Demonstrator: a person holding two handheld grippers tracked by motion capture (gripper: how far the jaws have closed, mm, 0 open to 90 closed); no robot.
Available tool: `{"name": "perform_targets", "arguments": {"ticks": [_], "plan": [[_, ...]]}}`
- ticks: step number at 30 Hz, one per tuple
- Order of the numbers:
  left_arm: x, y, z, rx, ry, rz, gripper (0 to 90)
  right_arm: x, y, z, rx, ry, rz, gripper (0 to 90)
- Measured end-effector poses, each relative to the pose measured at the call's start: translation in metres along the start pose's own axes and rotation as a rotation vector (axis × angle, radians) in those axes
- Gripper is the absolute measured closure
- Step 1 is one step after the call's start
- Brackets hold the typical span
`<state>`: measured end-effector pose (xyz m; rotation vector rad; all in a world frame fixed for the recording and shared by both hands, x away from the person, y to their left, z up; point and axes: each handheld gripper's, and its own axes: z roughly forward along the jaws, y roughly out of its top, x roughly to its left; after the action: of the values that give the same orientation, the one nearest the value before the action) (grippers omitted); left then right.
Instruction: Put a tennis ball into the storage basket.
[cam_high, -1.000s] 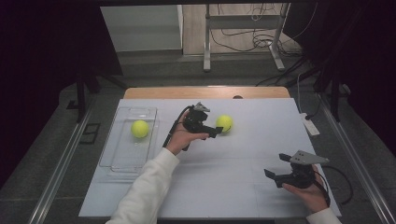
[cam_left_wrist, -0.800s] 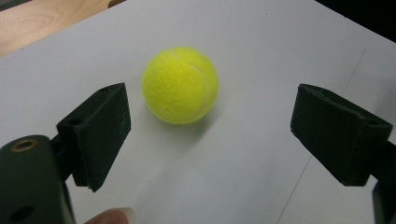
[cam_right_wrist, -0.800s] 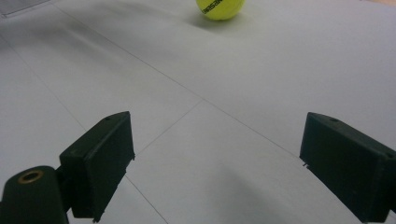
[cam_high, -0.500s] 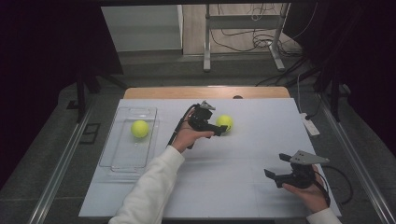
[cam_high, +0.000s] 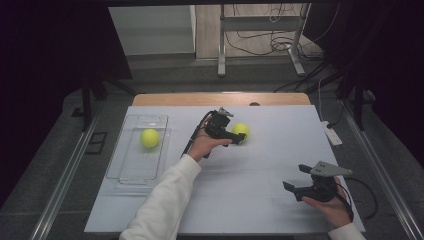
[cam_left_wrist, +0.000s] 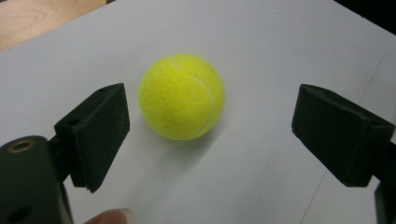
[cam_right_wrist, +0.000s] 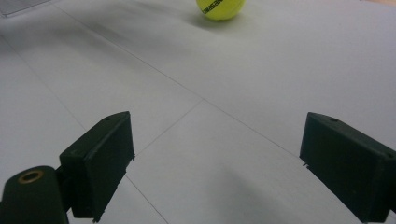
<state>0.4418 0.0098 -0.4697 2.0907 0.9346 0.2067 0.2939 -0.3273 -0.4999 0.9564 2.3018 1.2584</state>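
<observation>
Left gripper (cam_high: 239, 138) is hovering right at the tennis ball (cam_high: 241, 130) near the middle of the white desk (cam_high: 260, 200); in the left gripper view the ball (cam_left_wrist: 182, 96) is sitting on the desk between and just ahead of the jaws, closer to the left one; jaws are standing spread wide and have just been opening a little further, pads not touching the felt, nothing pinched yet.

Right gripper (cam_high: 296, 187) is resting low at the near right of the desk, well apart from the ball; its jaws are also spread, with bare desk between them.

A second tennis ball (cam_high: 149, 137) is lying in the clear tray (cam_high: 131, 175) at the left, so this one is likely heading there too.

Handling, as a judgement: ball is looking light, hollow and springy; fuzzy felt is giving good friction, so slipping is unlikely; not fragile; main risk is it rolling off when one pad is nudging it first, since it is sitting off-centre in the gap. Best hold is across the widest part, pads on opposite sides at mid-height, gripper centred before closing; moderate squeeze is enough.
</observation>
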Motion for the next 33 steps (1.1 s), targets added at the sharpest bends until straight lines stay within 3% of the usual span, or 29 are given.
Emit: {"name": "perform_targets", "arguments": {"ticks": [33], "plan": [[0.013,0.005,0.046,0.067,0.012,-0.061,11.8,-0.001,-0.001,0.0,0.003,0.001,0.0,10.3]]}}
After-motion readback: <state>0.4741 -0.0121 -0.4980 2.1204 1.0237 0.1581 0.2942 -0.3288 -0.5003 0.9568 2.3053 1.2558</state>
